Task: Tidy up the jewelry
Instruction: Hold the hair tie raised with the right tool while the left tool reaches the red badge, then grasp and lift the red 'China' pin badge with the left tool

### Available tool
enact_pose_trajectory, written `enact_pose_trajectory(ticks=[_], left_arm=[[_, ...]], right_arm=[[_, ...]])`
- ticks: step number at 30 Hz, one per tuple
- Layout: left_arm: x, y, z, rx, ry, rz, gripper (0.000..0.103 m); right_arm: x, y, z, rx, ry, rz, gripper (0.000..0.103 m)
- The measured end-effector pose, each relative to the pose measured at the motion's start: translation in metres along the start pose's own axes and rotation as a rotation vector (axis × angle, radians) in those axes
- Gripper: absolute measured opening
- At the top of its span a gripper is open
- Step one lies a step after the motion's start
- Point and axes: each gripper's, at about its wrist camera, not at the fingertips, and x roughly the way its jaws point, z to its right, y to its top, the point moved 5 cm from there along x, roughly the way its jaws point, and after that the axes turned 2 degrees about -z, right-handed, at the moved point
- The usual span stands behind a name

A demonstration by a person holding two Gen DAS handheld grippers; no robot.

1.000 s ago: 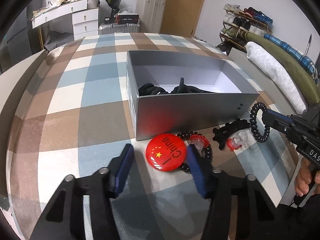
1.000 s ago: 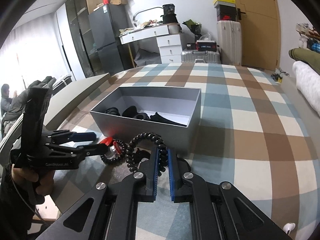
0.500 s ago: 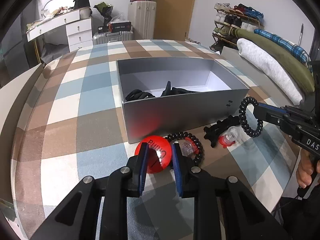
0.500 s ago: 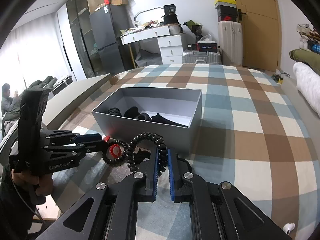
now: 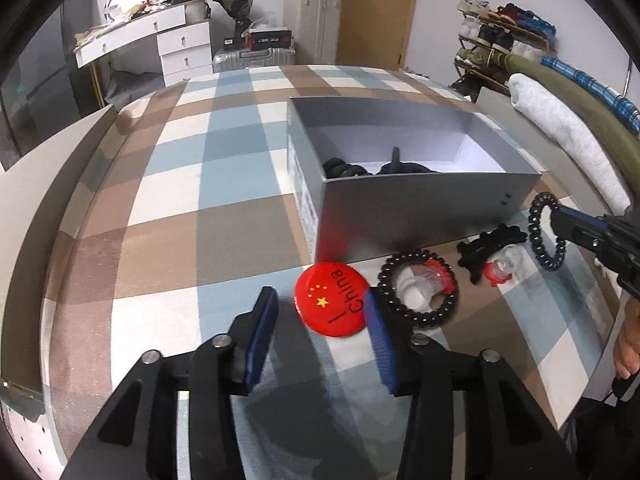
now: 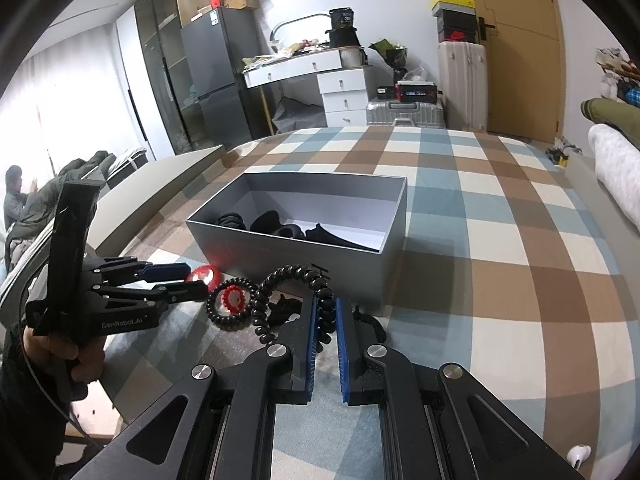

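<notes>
The left gripper [image 5: 320,336] has reopened wide, its right finger touching the red "I China" badge [image 5: 331,299]; the right gripper [image 6: 325,344] pinches a black spiral hair tie [image 6: 296,298].

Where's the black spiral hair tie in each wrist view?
Left wrist: spiral hair tie at the right edge, held up by the right gripper, right of the grey box.
Right wrist: lower centre, looping up from between the fingers.
Shared landmark: the grey box, just behind the tie in both.
</notes>
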Motion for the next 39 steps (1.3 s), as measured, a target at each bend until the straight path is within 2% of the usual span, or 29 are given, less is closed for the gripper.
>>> enact_pose_trajectory(ticks=[6,12,25,26,29,39], left_arm=[[0.001,-0.001,0.003,0.023,0.005,-0.008,0.052],[0.004,0.0,0.005,0.054,0.032,-0.015,0.052],[0.004,0.0,0.007,0.063,0.032,-0.016,0.052],[0.004,0.0,0.007,0.066,0.032,-0.015,0.052],[0.003,0.001,0.009,0.076,0.024,-0.006,0.037],[-0.005,-0.001,0.008,0.059,-0.01,0.018,0.037]], right_arm=[[0.0,0.0,0.001,0.0,0.0,0.0,0.008],[0.0,0.0,0.001,0.0,0.0,0.001,0.008],[-0.002,0.002,-0.001,-0.002,0.001,0.002,0.008],[-0.003,0.002,-0.001,-0.003,0.001,0.002,0.008],[-0.003,0.002,-0.001,-0.003,-0.001,0.003,0.008],[-0.007,0.003,0.0,0.006,-0.002,0.015,0.008]])
